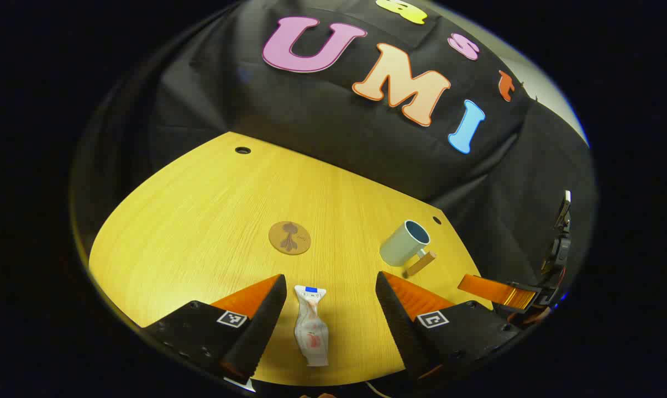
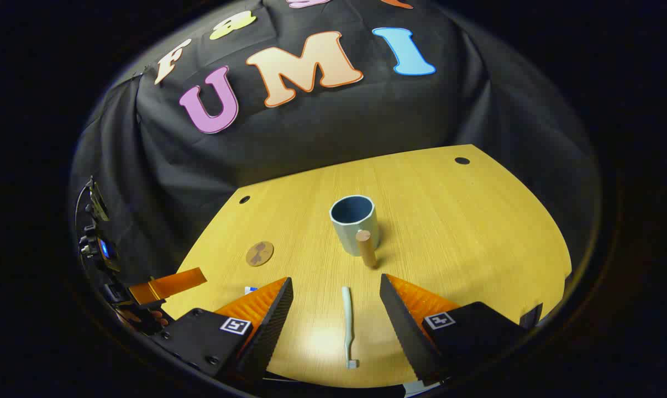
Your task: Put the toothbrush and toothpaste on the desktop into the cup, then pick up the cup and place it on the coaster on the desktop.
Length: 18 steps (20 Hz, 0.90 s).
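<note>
Both grippers hung above the near edge of the table (image 1: 200, 199), each spread wide and pinching nothing. The left gripper (image 1: 330, 309) had the toothpaste (image 1: 311, 327) lying flat between its fingers, cap end pointing away toward the coaster (image 1: 289, 237). The right gripper (image 2: 336, 309) straddled the toothbrush (image 2: 347, 323), which lay lengthwise with its bristle end nearest the camera. The cup (image 2: 354, 221) stood upright and empty a little beyond the brush, its handle (image 2: 365, 247) turned toward the right gripper; the coaster sat well apart to its left.

The step appeared to be the first pickup. Judged from this, each gripper would do best to drop straight down and close across the narrow width of its item, near the middle, so the thing would hang level. The toothbrush looked thin and low, so the fingers should reach almost to the wood. The soft tube probably wanted a gentle squeeze. Either item should then go upright into the cup without knocking it.
</note>
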### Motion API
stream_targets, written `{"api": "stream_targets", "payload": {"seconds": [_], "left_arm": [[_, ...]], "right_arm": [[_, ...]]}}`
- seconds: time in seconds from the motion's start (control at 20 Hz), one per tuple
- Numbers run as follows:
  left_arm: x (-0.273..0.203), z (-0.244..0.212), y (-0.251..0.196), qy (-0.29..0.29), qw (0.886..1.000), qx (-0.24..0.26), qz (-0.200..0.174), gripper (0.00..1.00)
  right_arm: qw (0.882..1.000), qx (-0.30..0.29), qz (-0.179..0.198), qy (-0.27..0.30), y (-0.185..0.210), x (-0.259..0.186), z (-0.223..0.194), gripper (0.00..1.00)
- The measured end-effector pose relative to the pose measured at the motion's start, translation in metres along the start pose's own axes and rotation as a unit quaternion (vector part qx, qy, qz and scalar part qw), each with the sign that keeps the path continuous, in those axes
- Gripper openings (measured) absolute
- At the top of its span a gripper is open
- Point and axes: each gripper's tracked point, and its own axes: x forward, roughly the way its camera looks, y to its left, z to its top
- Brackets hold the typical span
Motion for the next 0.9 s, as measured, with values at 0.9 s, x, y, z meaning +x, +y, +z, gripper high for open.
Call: {"api": "stream_targets", "payload": {"seconds": [0.9], "left_arm": [[-0.001,-0.009,0.016,0.023,0.998,0.044,0.041,0.95]], "right_arm": [[0.995,-0.014,0.014,0.095,0.009,0.032,-0.039,0.97]]}}
